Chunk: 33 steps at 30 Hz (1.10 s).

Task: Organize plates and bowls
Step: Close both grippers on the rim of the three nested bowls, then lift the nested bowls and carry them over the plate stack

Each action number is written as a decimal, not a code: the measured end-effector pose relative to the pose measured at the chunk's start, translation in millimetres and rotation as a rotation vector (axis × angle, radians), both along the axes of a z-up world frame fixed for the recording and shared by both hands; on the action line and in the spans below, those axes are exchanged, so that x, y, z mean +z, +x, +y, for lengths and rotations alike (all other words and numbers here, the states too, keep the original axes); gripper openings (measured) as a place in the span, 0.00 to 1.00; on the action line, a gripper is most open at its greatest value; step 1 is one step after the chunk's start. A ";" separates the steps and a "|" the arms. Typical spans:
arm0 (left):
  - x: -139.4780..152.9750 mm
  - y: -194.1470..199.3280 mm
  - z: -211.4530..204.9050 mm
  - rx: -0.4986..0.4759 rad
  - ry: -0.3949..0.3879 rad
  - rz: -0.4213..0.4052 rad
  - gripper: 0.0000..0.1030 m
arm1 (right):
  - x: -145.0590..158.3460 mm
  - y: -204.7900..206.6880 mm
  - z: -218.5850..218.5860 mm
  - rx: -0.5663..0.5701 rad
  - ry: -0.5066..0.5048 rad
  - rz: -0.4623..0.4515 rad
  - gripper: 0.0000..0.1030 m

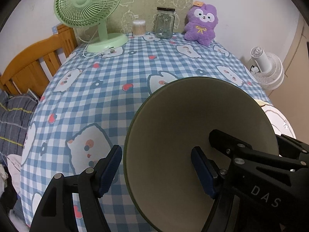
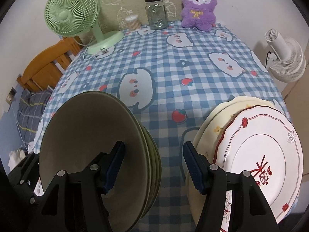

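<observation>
My left gripper (image 1: pixel 156 172) is open around the green bowls' (image 1: pixel 193 135) rim at six o'clock; squeeze gently. My right gripper (image 2: pixel 153 168) is open, empty.

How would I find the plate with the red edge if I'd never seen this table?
Start at the blue-and-white checked tablecloth and look at its near right corner, where a stack of plates sits. The white plate with the wavy dark-red rim lies on top. Only it has that red rim, little red flowers and a red emblem; the cream plate beneath has none.
</observation>
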State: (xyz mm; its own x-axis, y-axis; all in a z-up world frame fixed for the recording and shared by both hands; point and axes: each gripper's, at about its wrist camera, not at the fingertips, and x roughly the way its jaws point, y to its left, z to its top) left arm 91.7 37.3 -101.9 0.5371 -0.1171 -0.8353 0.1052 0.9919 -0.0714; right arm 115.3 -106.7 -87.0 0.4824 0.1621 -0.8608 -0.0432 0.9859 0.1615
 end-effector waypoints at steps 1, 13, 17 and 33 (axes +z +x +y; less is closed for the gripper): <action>-0.5 0.5 0.7 0.001 -0.007 0.000 0.75 | 0.0 0.4 0.1 0.004 0.000 -0.006 0.64; -4.8 -1.9 6.3 0.061 -0.057 0.030 0.79 | -3.6 2.6 -3.3 -0.021 0.066 -0.001 0.64; -4.4 -3.1 5.5 0.071 -0.056 0.042 0.79 | -4.7 2.3 -5.0 -0.044 0.078 0.012 0.64; 1.1 -9.8 -5.7 0.020 -0.058 -0.004 0.54 | -3.8 0.0 14.0 -0.014 0.055 0.010 0.52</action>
